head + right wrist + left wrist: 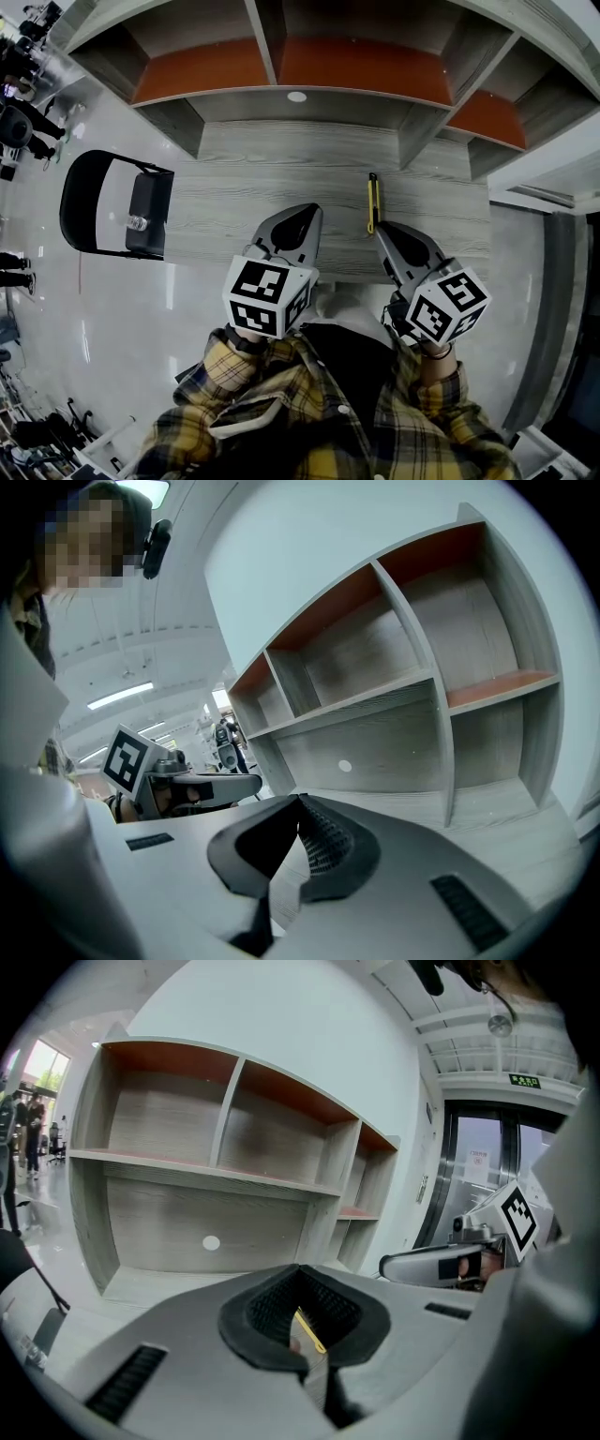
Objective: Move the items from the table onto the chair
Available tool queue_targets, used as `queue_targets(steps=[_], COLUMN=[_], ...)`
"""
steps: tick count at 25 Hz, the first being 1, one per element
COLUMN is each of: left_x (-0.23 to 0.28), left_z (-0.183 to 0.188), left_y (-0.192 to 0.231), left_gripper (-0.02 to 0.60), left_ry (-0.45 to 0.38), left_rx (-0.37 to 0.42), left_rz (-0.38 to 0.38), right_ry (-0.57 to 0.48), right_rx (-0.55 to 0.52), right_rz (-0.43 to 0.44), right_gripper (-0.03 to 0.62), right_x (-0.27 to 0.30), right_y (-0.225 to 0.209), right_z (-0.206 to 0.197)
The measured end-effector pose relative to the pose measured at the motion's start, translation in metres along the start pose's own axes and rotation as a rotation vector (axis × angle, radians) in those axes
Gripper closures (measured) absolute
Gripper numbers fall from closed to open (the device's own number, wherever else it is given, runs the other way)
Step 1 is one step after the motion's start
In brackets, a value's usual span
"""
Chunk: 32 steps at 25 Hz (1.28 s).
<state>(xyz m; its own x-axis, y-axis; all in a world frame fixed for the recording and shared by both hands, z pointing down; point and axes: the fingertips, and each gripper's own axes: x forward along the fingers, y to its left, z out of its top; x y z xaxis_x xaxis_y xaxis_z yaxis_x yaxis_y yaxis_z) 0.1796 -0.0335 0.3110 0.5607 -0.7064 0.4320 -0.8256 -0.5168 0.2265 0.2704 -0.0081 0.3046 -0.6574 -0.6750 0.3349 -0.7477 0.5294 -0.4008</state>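
Note:
A slim yellow and black tool (pixel 372 202) lies on the grey wood table (pixel 281 178), just beyond my right gripper (pixel 389 230). That gripper is shut and holds nothing. Left of the tool, my left gripper (pixel 298 217) hovers over the table's near part, also shut and holding nothing. In the left gripper view a yellow strip of the tool (pixel 307 1328) shows through the gap behind the shut jaws. A black chair (pixel 89 202) stands on the floor left of the table. A black object (pixel 150 211) and a small shiny item (pixel 138 223) rest on its seat.
Open shelves with orange-brown backs (pixel 309 66) rise along the table's far edge. A white disc (pixel 297 97) sits on the back panel. Glossy floor surrounds the chair. Camera stands and people (pixel 23 103) are at the far left. A glass door (pixel 478 1176) is off to the right.

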Motion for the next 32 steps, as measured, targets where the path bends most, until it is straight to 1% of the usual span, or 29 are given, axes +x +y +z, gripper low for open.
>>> queue_targets(steps=[5, 10, 18, 21, 25, 29, 30, 32], left_x=[0.002, 0.003, 0.003, 0.003, -0.003, -0.01, -0.013, -0.018], left_z=[0.002, 0.006, 0.002, -0.001, -0.007, -0.012, -0.014, -0.02], left_y=[0.003, 0.009, 0.02, 0.025, 0.037, 0.053, 0.057, 0.065], left_gripper=[0.578, 0.578, 0.578, 0.578, 0.578, 0.578, 0.578, 0.578], left_ry=[0.001, -0.021, -0.011, -0.002, 0.011, 0.021, 0.027, 0.04], left_rx=[0.012, -0.022, -0.024, -0.033, -0.05, -0.063, -0.067, -0.078], left_rz=[-0.019, -0.024, -0.018, -0.009, 0.021, 0.062, 0.074, 0.101], right_ry=[-0.009, -0.009, -0.001, 0.031, 0.105, 0.161, 0.173, 0.199], right_rx=[0.001, 0.002, -0.002, -0.015, -0.016, -0.019, -0.009, 0.017], right_rz=[-0.013, -0.028, -0.049, -0.07, -0.093, -0.145, -0.158, -0.182], right_gripper=[0.576, 0.576, 0.576, 0.574, 0.572, 0.57, 0.558, 0.501], right_x=[0.002, 0.006, 0.015, 0.021, 0.034, 0.049, 0.052, 0.058], right_y=[0.003, 0.004, 0.0, -0.007, -0.024, -0.05, -0.058, -0.073], right_z=[0.001, -0.001, -0.002, -0.009, -0.027, -0.044, -0.049, -0.062])
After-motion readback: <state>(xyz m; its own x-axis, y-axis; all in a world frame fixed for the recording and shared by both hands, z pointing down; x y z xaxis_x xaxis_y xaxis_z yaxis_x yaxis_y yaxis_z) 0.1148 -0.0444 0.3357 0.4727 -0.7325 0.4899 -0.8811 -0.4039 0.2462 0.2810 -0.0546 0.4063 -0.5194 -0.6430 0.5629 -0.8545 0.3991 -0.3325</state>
